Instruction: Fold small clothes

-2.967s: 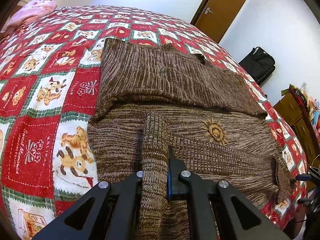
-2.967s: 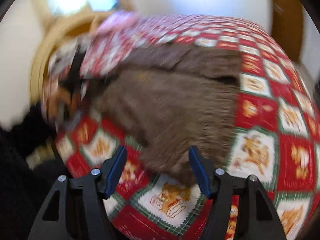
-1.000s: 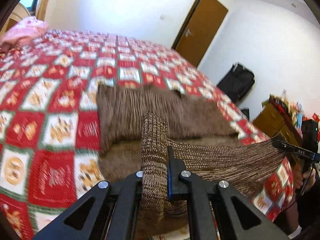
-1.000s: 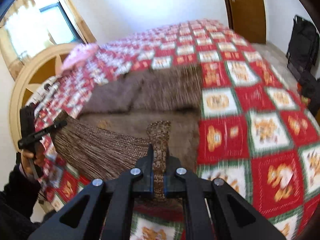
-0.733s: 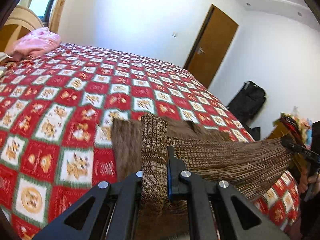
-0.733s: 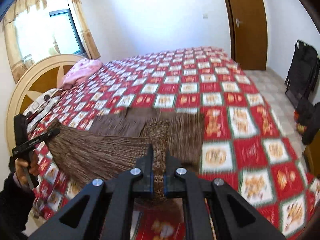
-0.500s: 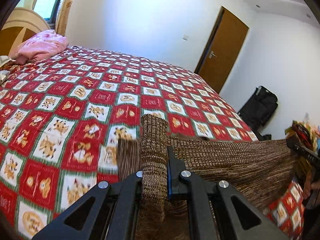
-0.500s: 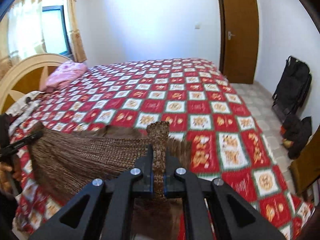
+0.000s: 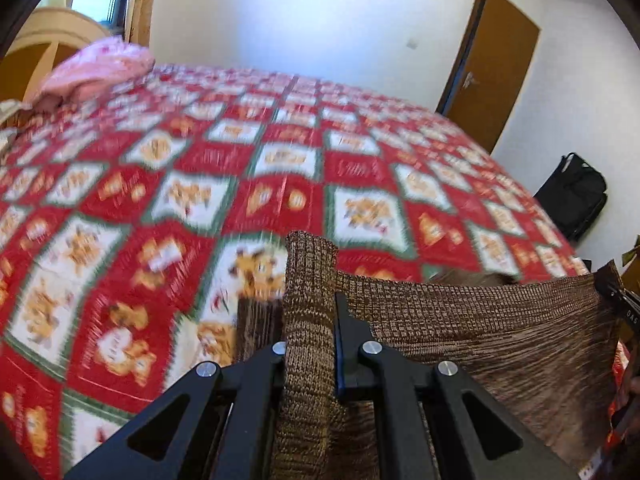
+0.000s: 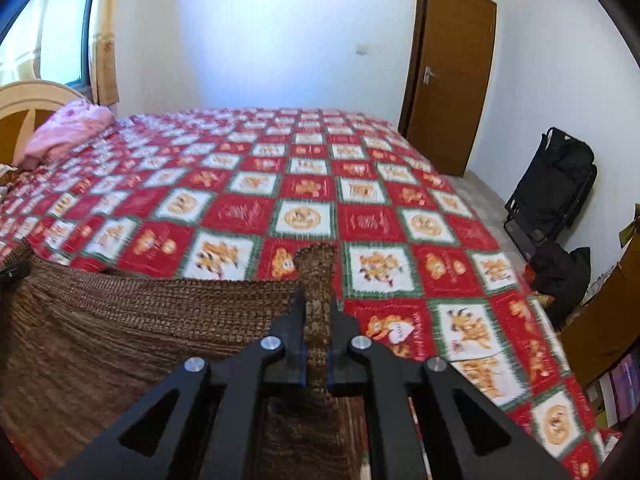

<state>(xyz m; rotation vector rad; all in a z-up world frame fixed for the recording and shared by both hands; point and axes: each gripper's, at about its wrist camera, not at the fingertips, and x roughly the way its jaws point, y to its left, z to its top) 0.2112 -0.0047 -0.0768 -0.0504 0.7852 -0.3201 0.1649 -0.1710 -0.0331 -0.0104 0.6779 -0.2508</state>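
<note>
A brown knitted sweater (image 9: pixel 480 336) hangs stretched between my two grippers above the red patchwork bedspread (image 9: pixel 280 184). My left gripper (image 9: pixel 310 320) is shut on one corner of its ribbed hem, which sticks up between the fingers. In the right wrist view the sweater (image 10: pixel 120 320) spreads to the left, and my right gripper (image 10: pixel 316 316) is shut on the other hem corner. The other gripper's black tip (image 9: pixel 624 304) shows at the right edge of the left wrist view. The lower part of the sweater is hidden behind the gripper bodies.
A pink cloth bundle (image 10: pixel 68 132) lies by the curved wooden headboard (image 10: pixel 24 108) at the far left. A brown door (image 10: pixel 448 76) stands shut at the back right. Black bags (image 10: pixel 556 184) sit on the floor beside the bed, near a wooden cabinet (image 10: pixel 600 320).
Both grippers have carried the hem forward over the bed, away from the near edge. The folded part of the sweater seen lying on the bedspread earlier is now mostly hidden behind the lifted cloth.
</note>
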